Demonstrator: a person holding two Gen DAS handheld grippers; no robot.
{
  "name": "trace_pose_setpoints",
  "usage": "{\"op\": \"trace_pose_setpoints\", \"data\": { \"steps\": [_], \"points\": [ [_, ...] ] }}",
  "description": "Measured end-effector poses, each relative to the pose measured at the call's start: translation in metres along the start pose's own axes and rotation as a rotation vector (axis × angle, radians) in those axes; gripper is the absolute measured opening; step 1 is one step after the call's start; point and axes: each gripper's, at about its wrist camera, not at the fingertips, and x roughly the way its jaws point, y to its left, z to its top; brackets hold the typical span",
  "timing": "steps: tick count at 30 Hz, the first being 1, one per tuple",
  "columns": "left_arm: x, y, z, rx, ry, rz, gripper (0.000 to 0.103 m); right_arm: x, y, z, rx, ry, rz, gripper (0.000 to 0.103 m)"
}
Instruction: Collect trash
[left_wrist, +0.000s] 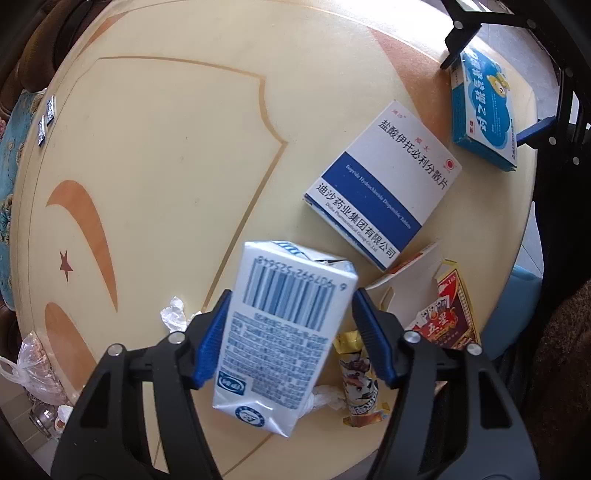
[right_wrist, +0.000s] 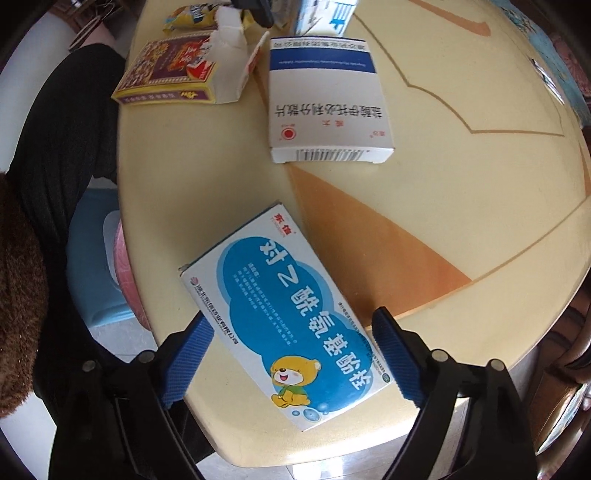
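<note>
**A:** What's the left gripper (left_wrist: 291, 306) doing?

**B:** It points down at the surface (left_wrist: 166, 166) with a white milk carton (left_wrist: 284, 332) between its jaws, barcode side up. The jaws stand apart. The blue pad on the left of the view lies right against the carton's edge, but a sliver of gap shows at the other pad, so it is not clamped.

**A:** And what's around it?

**B:** Just outside the right-hand jaw there is a yellow snack wrapper (left_wrist: 358, 376), and further out on that side a red-and-gold card box (left_wrist: 447, 317) with its flap torn open. Beyond the jaw tips lies a white-and-blue medicine box (left_wrist: 384, 181). Outside the left-hand jaw there is a crumpled tissue (left_wrist: 173, 314), and well past that a plastic bag (left_wrist: 33, 365) at the rim.

**A:** The right gripper (right_wrist: 291, 317)?

**B:** It is also aimed down, straddling a blue medicine box (right_wrist: 295, 295) with a cartoon bear on it. The box lies flat at the edge of the surface, angled across the gap between the jaws. The jaws are apart, with a thin strip of surface showing between each pad and the box's sides, so nothing is gripped.

**A:** Anything ahead of it?

**B:** The white-and-blue medicine box lies beyond the tips, well apart from the blue one. The card box is further off to the left.
</note>
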Motion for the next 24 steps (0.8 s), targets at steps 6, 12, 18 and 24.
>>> {"op": "trace_pose_setpoints", "data": {
  "steps": [6,12,18,24],
  "points": [
    [-0.002,0.006,0.001,-0.063,-0.018,0.002,0.046,-0.003,-0.016,-0.002,0.161,-0.036,-0.015,0.075],
    [-0.011,0.016,-0.002,-0.201,-0.063,0.026,0.045,-0.009,-0.031,-0.007,0.365,-0.107,-0.039,0.072],
    [-0.017,0.022,-0.008,-0.353,-0.075,0.078,0.045,-0.038,-0.04,-0.009,0.543,-0.193,-0.139,0.07],
    [-0.049,0.02,-0.017,-0.471,-0.132,0.066,0.045,-0.07,-0.047,-0.012,0.629,-0.239,-0.189,0.069]
  ]
}}
